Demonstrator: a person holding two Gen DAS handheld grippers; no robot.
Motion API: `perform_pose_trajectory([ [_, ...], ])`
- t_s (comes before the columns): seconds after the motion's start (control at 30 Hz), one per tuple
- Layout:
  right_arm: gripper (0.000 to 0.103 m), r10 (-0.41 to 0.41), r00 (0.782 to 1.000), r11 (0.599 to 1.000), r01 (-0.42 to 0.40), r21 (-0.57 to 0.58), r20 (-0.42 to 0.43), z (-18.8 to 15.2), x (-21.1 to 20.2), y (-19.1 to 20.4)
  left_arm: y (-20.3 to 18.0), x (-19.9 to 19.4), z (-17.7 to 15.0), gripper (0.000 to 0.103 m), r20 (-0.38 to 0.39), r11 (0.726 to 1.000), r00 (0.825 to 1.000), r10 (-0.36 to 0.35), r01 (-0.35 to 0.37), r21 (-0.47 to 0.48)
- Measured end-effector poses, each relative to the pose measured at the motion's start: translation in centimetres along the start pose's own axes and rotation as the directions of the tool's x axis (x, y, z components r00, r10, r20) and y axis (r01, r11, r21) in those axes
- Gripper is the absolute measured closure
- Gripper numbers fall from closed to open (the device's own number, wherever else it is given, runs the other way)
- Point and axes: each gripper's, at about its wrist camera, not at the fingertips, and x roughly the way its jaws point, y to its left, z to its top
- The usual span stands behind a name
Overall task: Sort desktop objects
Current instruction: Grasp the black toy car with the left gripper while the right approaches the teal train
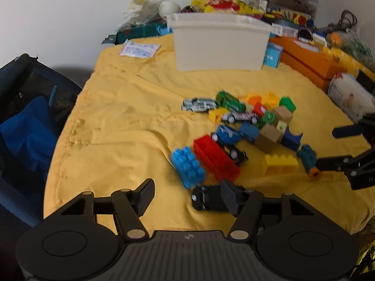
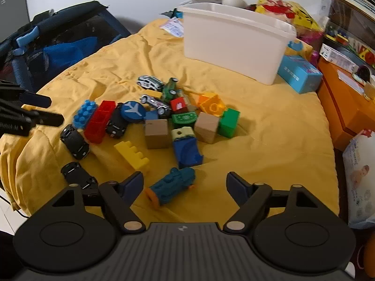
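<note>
A pile of toy cars and building blocks lies on the yellow cloth. My left gripper hovers open at the pile's near-left edge. A black toy car sits just inside its right finger, with a blue studded brick and a red brick beyond. My right gripper is open over a teal toy train, which lies between its fingers with the pads off it. The white bin stands behind the pile. Each gripper shows in the other's view: right gripper, left gripper.
Orange boxes, a blue carton and a wipes pack crowd the right side. A dark blue bag sits off the cloth's left edge. Books and bags are stacked behind the bin. A second black car lies by my right gripper's left finger.
</note>
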Motion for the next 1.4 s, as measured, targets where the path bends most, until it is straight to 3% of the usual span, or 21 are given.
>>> perform_pose_trajectory([
  [0.43, 0.019, -0.024, 0.999, 0.999, 0.025, 0.026, -0.049, -0.9, 0.8, 0.1, -3.1, 3.8, -0.7, 0.031, -0.087, 0.999, 0.996, -0.030, 0.032, 0.021],
  [0.67, 0.028, -0.004, 0.998, 0.999, 0.007, 0.050, -0.056, -0.6, 1.7, 0.3, -2.5, 3.4, -0.7, 0.051, -0.081, 0.997, 0.996, -0.044, 0.048, 0.058],
  [0.8, 0.046, -0.010, 0.998, 0.999, 0.013, 0.048, -0.057, -0.5, 2.3, 0.6, -2.4, 3.0, -0.5, 0.057, -0.078, 0.995, 0.996, -0.051, 0.057, 0.079],
  [0.93, 0.046, -0.002, 0.998, 0.997, 0.007, 0.074, -0.067, -0.4, 2.7, 0.3, -2.0, 2.1, -0.2, 0.054, -0.050, 0.996, 0.997, -0.052, 0.056, 0.074],
  [1.03, 0.044, -0.004, 0.998, 0.997, 0.009, 0.083, -0.065, -0.4, 2.5, 0.2, -1.7, 1.2, -0.1, 0.044, -0.030, 0.996, 0.998, -0.063, 0.065, 0.067],
  [1.23, 0.042, -0.010, 0.997, 0.995, 0.017, 0.097, -0.070, -0.5, 2.5, 0.0, -2.0, 0.6, -0.8, 0.044, -0.062, 0.995, 0.995, -0.078, 0.082, 0.062],
  [1.4, 0.042, -0.009, 0.998, 0.996, 0.014, 0.082, -0.064, -0.4, 2.3, 0.2, -2.2, 1.8, -2.5, 0.058, -0.121, 0.997, 0.992, -0.047, 0.054, 0.055],
])
